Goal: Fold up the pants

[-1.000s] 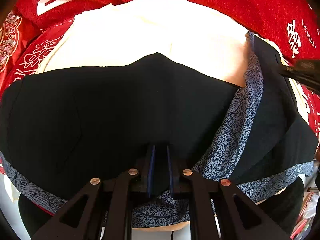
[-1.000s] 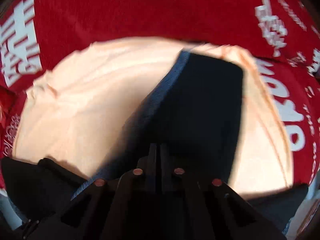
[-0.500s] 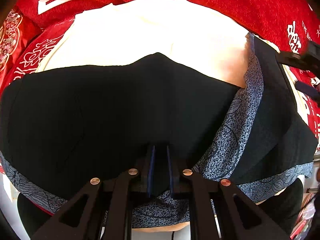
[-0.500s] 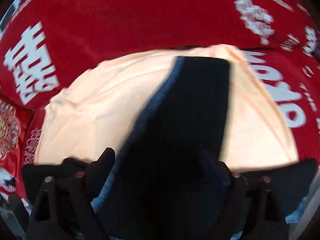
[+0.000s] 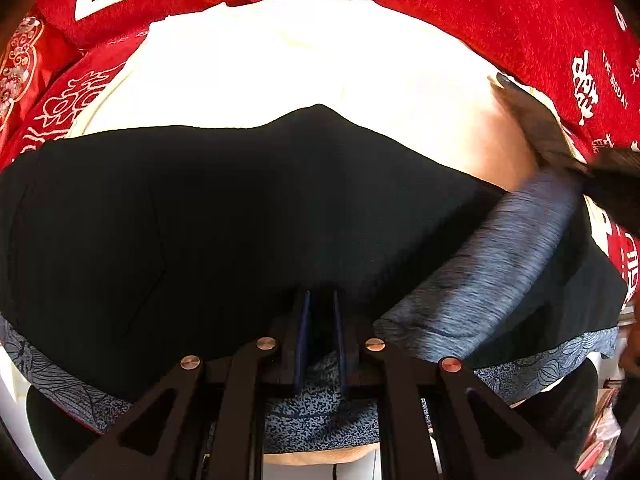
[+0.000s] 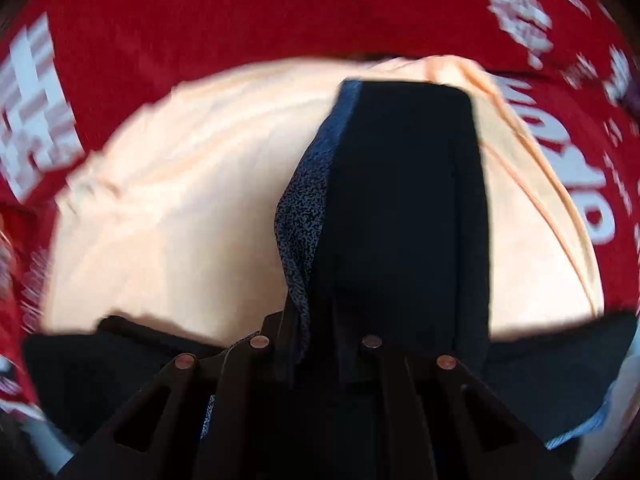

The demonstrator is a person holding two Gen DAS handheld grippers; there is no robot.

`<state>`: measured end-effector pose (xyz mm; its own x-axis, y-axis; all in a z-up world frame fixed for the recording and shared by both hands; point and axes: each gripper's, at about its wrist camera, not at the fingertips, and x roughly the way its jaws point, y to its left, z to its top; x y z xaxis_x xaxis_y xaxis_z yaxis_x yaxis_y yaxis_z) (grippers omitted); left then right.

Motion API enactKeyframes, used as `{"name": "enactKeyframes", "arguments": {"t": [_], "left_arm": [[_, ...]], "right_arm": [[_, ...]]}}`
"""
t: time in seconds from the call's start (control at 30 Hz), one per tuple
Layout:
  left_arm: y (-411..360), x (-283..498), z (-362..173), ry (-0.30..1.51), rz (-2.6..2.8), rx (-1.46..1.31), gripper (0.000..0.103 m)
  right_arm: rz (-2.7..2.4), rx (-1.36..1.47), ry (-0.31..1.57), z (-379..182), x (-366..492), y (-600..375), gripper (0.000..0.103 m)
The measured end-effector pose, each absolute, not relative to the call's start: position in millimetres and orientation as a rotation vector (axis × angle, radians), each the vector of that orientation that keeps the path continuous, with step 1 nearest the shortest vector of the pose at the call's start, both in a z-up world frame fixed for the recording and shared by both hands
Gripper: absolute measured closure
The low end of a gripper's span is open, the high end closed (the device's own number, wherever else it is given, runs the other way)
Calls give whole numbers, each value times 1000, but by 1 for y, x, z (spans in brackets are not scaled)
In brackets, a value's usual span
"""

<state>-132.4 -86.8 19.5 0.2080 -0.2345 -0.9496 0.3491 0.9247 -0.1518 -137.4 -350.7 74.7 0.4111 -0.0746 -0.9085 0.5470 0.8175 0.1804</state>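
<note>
The left tongs (image 5: 319, 334) were nearly closed, pinching the black pants (image 5: 224, 220) at their near edge. The right tongs (image 6: 318, 350) had just been closing, and pinched a folded pant leg (image 6: 404, 208) that ran toward twelve o'clock. One pair of pants lay over one cream cloth (image 5: 304, 60) on red bedding (image 5: 440, 4).

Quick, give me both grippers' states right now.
Left gripper: closed on the black pants.
Right gripper: jaws have just been closing, now clamped on the pants' folded leg.
</note>
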Motion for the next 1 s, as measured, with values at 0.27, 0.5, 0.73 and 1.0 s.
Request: {"name": "enactKeyframes", "arguments": {"t": [0.27, 0.5, 0.73, 1.0], "left_arm": [[-88, -136, 20, 1299, -411, 134, 90], [-103, -145, 21, 1273, -379, 236, 90], [-109, -150, 18, 1263, -374, 251, 90], [-106, -152, 20, 1260, -371, 247, 90]], "right_arm": [[-453, 644, 933, 88, -269, -345, 89], [-454, 615, 936, 54, -306, -352, 53], [-425, 359, 884, 94, -296, -323, 24], [-419, 98, 891, 117, -241, -291, 20]]}}
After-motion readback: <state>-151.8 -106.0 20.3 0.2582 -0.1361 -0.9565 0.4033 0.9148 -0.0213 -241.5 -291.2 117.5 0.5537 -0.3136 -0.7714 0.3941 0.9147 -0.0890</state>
